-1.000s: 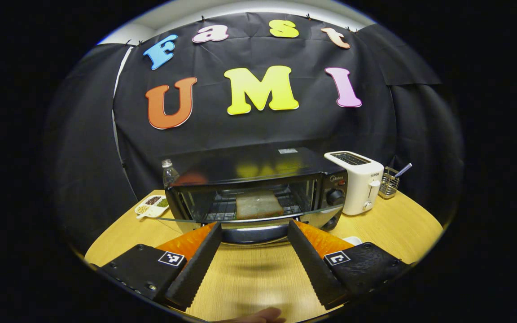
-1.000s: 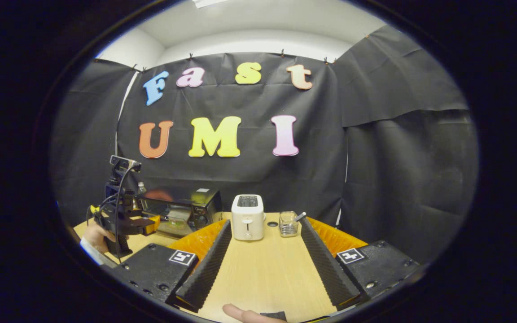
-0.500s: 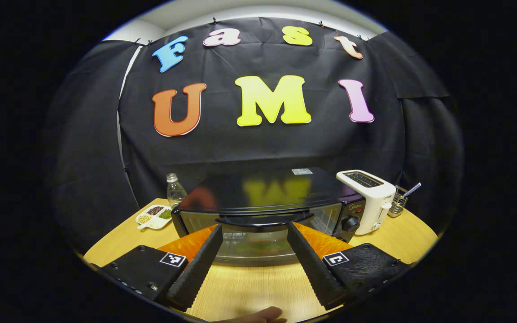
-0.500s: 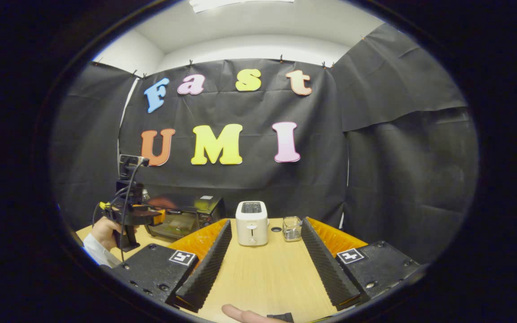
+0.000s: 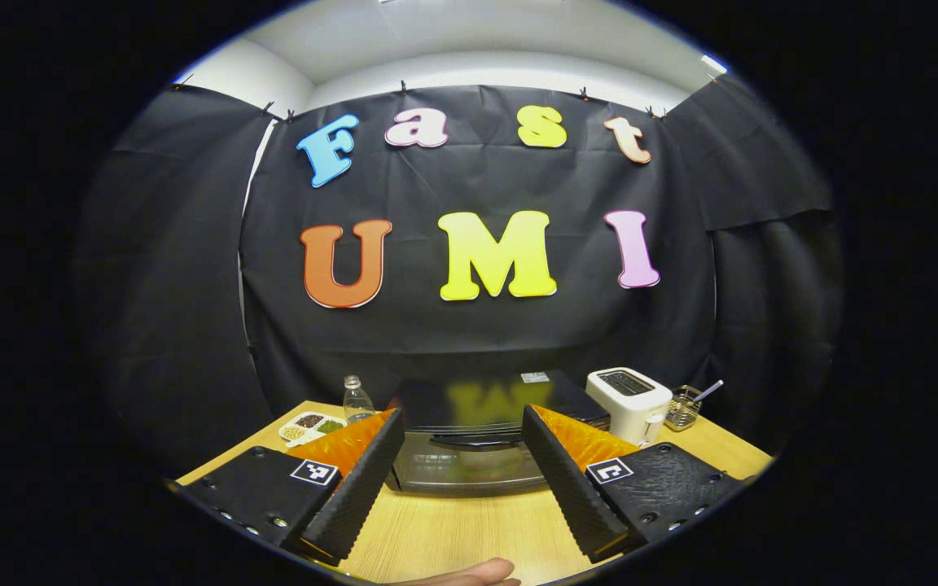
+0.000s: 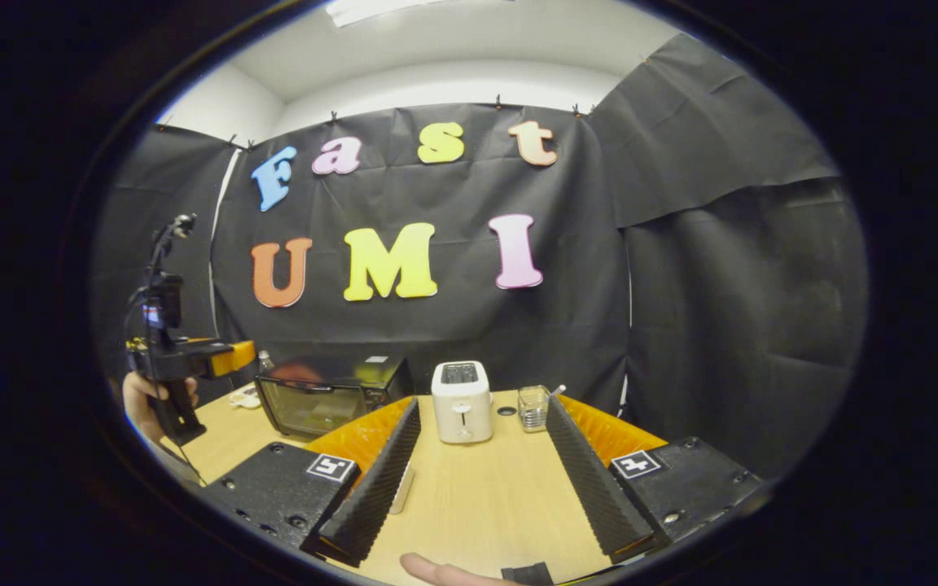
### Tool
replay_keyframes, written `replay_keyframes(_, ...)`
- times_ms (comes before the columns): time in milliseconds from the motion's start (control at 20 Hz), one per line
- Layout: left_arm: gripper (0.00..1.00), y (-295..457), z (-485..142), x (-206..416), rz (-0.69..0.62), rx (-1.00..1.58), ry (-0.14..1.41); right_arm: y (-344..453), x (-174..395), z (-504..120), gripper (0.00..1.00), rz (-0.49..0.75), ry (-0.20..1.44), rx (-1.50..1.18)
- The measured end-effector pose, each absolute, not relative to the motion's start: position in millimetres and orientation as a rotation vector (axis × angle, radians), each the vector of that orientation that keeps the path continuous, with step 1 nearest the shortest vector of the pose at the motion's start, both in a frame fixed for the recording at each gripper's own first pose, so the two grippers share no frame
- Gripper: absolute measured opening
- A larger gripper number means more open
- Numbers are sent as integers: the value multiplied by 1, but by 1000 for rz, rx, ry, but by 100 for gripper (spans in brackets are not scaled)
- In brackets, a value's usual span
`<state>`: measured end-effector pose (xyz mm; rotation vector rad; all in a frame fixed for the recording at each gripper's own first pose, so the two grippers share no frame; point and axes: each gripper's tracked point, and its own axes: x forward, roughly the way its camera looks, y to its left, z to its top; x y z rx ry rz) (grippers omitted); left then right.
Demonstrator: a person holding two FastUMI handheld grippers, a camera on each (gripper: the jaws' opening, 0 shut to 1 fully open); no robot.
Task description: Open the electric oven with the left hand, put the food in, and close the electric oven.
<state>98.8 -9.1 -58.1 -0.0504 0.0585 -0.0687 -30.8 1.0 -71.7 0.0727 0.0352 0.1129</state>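
My left gripper (image 5: 459,476) is released and holds nothing, with the oven (image 5: 469,446) straight ahead between its fingers, door shut, a bottle (image 5: 356,400) off to the left and a toaster (image 5: 628,402) to the right. My right gripper (image 6: 477,476) is spread wide over the bare table (image 6: 477,505), the oven ahead on its left

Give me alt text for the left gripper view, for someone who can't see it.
An open left gripper faces a closed electric oven on a wooden table. A white toaster and a wire basket stand to the oven's right, a bottle and a divided dish to its left.
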Motion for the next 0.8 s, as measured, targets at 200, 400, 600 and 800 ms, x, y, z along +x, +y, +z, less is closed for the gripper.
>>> replay_keyframes(200, 95, -7, -31, 46, -90, -63, 2, -1, -32, -68, 99, 103, 13, 70)
replay_keyframes(400, 95, 7, -34, -5, -73, -106, -30, 8, -35, -57, 99, 108, -14, 67)
replay_keyframes(600, 94, 18, -60, -33, -59, -135, 17, 9, -41, -52, 99, 106, -53, 41)
replay_keyframes(800, 86, 32, -64, -38, 0, -95, 9, 11, -45, -56, 87, 115, -52, 28)
